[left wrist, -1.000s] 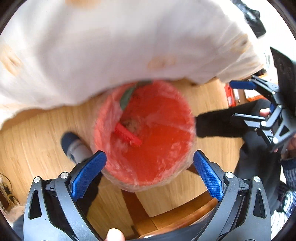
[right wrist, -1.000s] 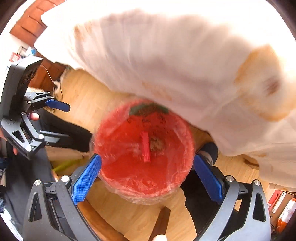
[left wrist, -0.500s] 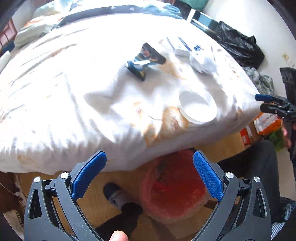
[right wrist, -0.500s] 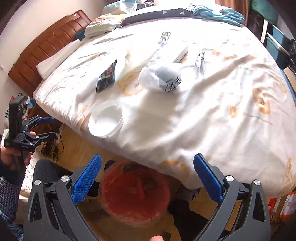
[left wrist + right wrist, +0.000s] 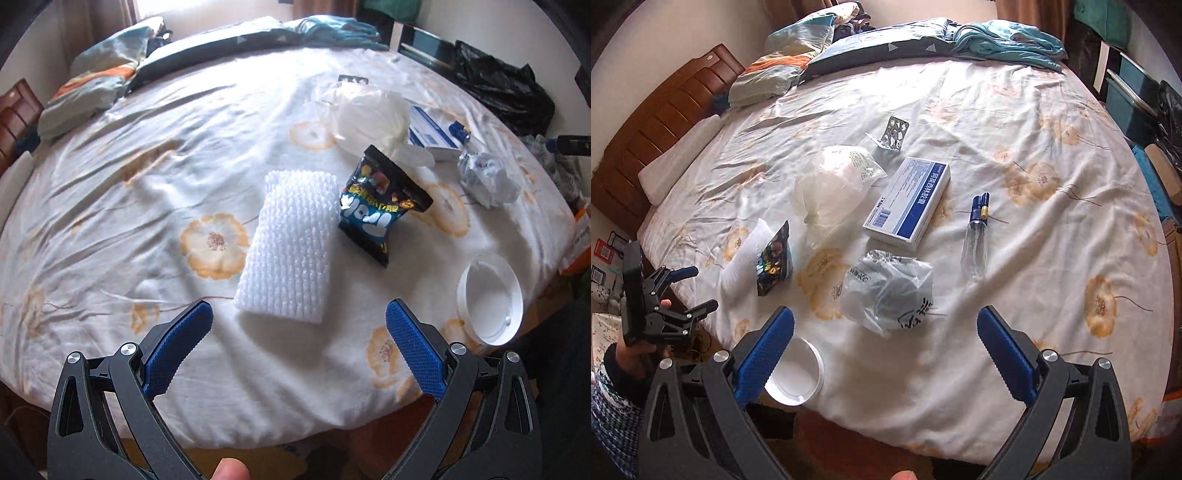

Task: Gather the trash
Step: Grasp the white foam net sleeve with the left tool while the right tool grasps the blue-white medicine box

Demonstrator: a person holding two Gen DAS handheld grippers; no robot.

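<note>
Trash lies on a bed with a white flowered sheet [image 5: 110, 206]. My left gripper [image 5: 299, 343] is open and empty, just short of a white foam sheet [image 5: 291, 243]. A black and blue snack bag [image 5: 380, 206] and a white plastic lid [image 5: 489, 299] lie to its right. My right gripper [image 5: 886, 343] is open and empty, above a crumpled plastic bag [image 5: 890, 291]. Beyond it lie a blue and white box [image 5: 908, 203], a clear bottle [image 5: 975, 236], a blister pack [image 5: 894, 133] and a clear bag [image 5: 834, 184]. The left gripper [image 5: 683, 291] shows at the left edge of the right wrist view.
Pillows and folded bedding [image 5: 923, 40] lie along the far side of the bed. A wooden headboard [image 5: 653, 122] stands at the left. A black plastic bag [image 5: 498, 85] and storage boxes [image 5: 1134, 96] sit beyond the bed's right side.
Both grippers have risen from the red bin below the bed's edge and now face the bed top. The red bin has dropped out of view.
</note>
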